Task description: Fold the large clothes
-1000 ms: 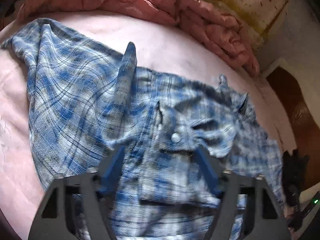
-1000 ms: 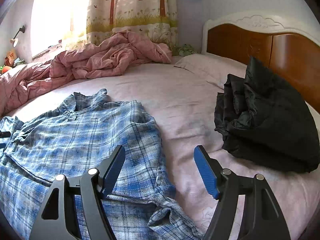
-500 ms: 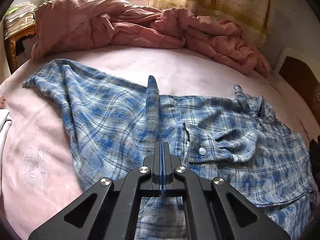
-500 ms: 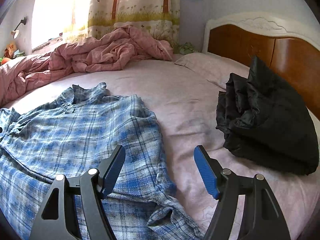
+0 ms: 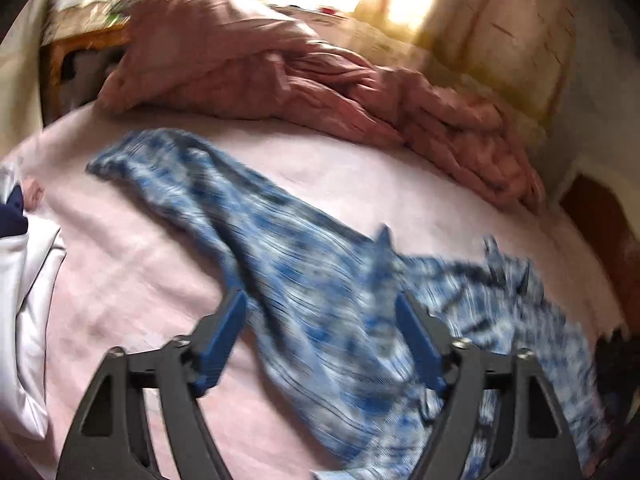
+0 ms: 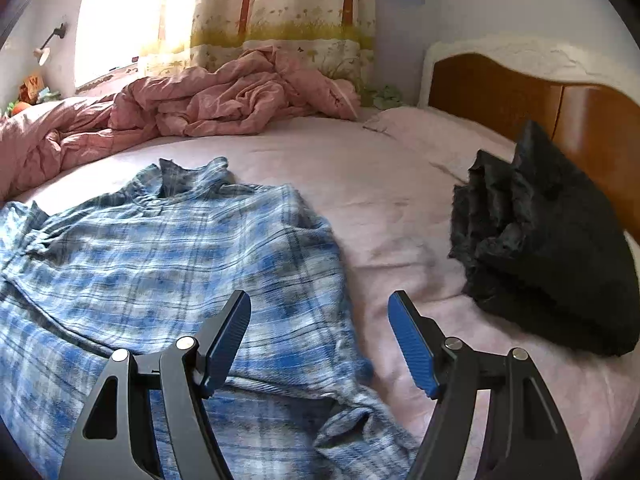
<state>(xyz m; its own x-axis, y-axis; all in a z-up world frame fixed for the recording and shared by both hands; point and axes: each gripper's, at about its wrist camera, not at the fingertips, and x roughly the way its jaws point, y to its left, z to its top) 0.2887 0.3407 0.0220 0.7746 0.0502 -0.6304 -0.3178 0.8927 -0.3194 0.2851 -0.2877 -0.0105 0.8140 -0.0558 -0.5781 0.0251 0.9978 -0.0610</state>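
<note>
Left wrist view: your left gripper [image 5: 320,336] hangs over the plaid shirt [image 5: 304,280], its jaws opening with nothing pinched between the pads; the cloth lies under them, not in them. From the pink quilt [image 5: 320,80] heaped along the far edge, the shirt lies on the near side, on the pink sheet [image 5: 120,280]. One long strip of it, probably a sleeve, runs as a diagonal from far left, nearest the quilt, down toward your jaws, so its long axis passes almost straight between them. The picture is blurred, so you cannot tell the cuff.

Right wrist view: your right gripper [image 6: 318,336] is spread wide and grasps nothing. The shirt [image 6: 160,264] fills the near left, collar toward the quilt [image 6: 200,104], its right edge running under your left finger; the right finger stands over bare sheet [image 6: 380,208]. Farther from the quilt, by the headboard [image 6: 520,96], sits a folded black garment [image 6: 552,264], well apart from the shirt.

Count: one plaid shirt, one black garment, one quilt, two grippers. I judge your left hand is nearer the sleeve, your right nearer the side seam.
</note>
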